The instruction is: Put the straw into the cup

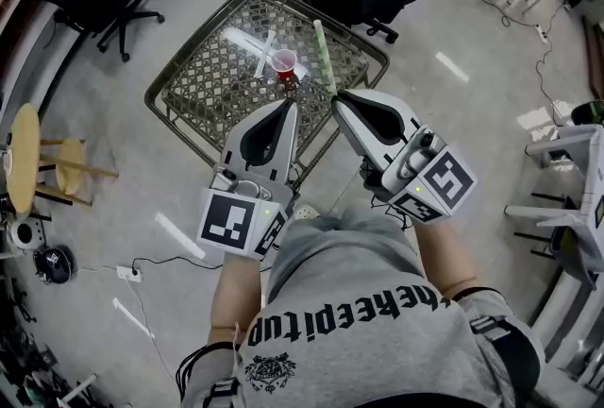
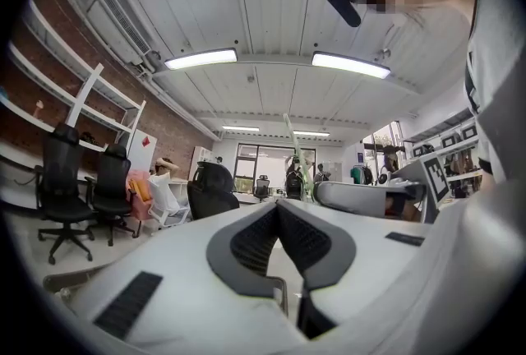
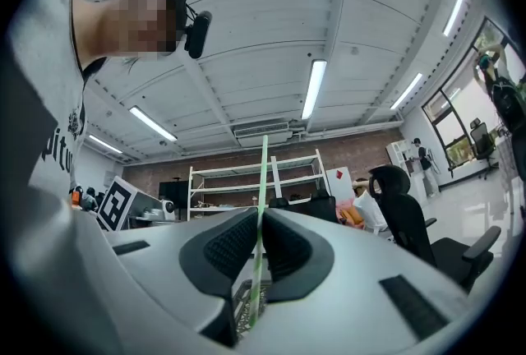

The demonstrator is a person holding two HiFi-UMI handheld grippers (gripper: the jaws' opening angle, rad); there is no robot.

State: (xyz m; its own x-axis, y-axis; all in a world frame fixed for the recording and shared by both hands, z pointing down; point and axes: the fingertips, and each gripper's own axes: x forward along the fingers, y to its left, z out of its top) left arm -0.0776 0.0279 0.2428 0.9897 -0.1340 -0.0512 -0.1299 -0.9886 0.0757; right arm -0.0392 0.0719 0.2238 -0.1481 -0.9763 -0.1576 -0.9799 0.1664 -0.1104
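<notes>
On the tabletop [image 1: 208, 80] the cup [image 1: 282, 64] looks empty; right gripper [image 3: 261, 214] fingers [image 3: 230, 242] clamp the straw [image 1: 324, 52], left gripper [image 2: 278, 204] clenched, idle; insertion remains.

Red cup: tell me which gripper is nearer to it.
Left. The left gripper points at the red cup from just short of it; the right gripper, clamping the straw, is off to its right.

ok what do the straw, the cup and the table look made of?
Straw: thin pale green tube, probably plastic; it looks slightly see-through where the right gripper clamps it.
Cup: red, smooth, thin-walled, likely disposable plastic; too small to be sure.
Table: dark open lattice in a rounded tube frame, apparently metal. Bright glare patches may mean a clear sheet on top; can't tell.
</notes>
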